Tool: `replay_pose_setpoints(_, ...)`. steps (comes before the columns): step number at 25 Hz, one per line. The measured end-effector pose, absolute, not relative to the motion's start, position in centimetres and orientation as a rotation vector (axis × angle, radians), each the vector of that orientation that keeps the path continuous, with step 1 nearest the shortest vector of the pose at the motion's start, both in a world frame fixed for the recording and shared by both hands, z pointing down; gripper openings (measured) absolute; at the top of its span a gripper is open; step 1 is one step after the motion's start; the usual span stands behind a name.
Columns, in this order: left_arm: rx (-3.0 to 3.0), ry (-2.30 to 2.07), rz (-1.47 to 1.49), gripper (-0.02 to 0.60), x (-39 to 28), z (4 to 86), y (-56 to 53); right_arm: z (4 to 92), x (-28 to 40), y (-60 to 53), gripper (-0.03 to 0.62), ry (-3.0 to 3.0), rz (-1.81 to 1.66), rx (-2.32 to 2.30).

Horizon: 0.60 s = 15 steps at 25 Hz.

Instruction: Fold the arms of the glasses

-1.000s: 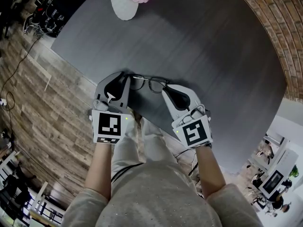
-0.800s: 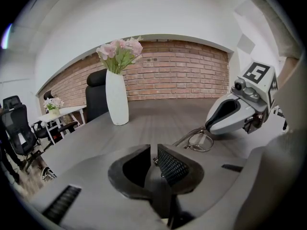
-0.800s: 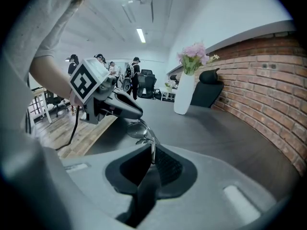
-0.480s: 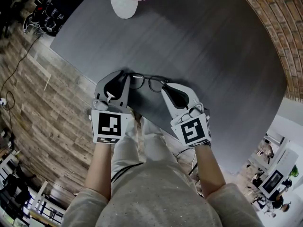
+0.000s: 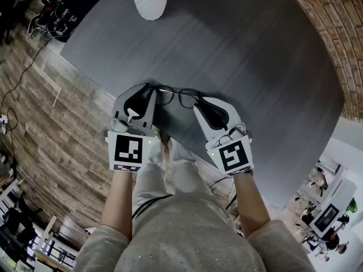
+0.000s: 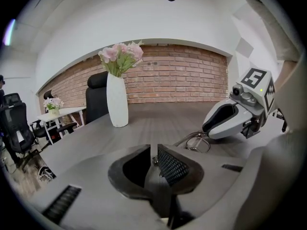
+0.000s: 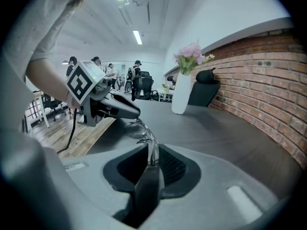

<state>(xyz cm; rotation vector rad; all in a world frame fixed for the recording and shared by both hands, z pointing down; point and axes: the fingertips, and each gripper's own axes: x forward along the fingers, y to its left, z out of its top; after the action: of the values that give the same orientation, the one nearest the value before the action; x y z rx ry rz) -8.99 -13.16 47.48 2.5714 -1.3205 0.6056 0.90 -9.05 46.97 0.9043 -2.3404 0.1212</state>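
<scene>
Black-rimmed glasses (image 5: 178,97) hang just above the dark table (image 5: 255,67), stretched between my two grippers. My left gripper (image 5: 148,89) is shut on their left end; in the left gripper view a small piece of the frame is pinched at the jaw tips (image 6: 154,160), and the lenses (image 6: 198,143) lie beyond. My right gripper (image 5: 198,102) has just been opening its jaws. The thin right end of the glasses (image 7: 152,150) still lies between them, and a narrow gap shows beside it. The lenses (image 7: 135,130) run on toward the left gripper's body (image 7: 117,107).
A white vase (image 5: 149,1) with pink flowers stands at the table's far side, well away from the grippers. The table's near edge runs just under both hands, with a wooden floor (image 5: 51,129) to the left. A brick wall (image 5: 329,33) curves round the right.
</scene>
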Motion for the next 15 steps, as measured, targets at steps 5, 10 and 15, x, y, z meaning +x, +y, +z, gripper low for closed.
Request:
replay_pose_setpoints(5, 2.559, -1.331, 0.575, 0.043, -9.3, 47.2, -12.8, 46.0, 1.0, -8.8, 0.080, -2.375, 0.133, 0.928)
replay_pose_setpoints(10, 2.542, -1.354, 0.513, 0.043, -9.9, 46.3, -12.7, 44.2, 1.5, -9.1, 0.078, -2.414, 0.159, 1.001)
replay_pose_setpoints(15, 2.540, -1.387, 0.413, 0.043, -10.5, 44.1, -12.5, 41.9, 1.9, -9.4, 0.017, -2.431, 0.139, 1.068)
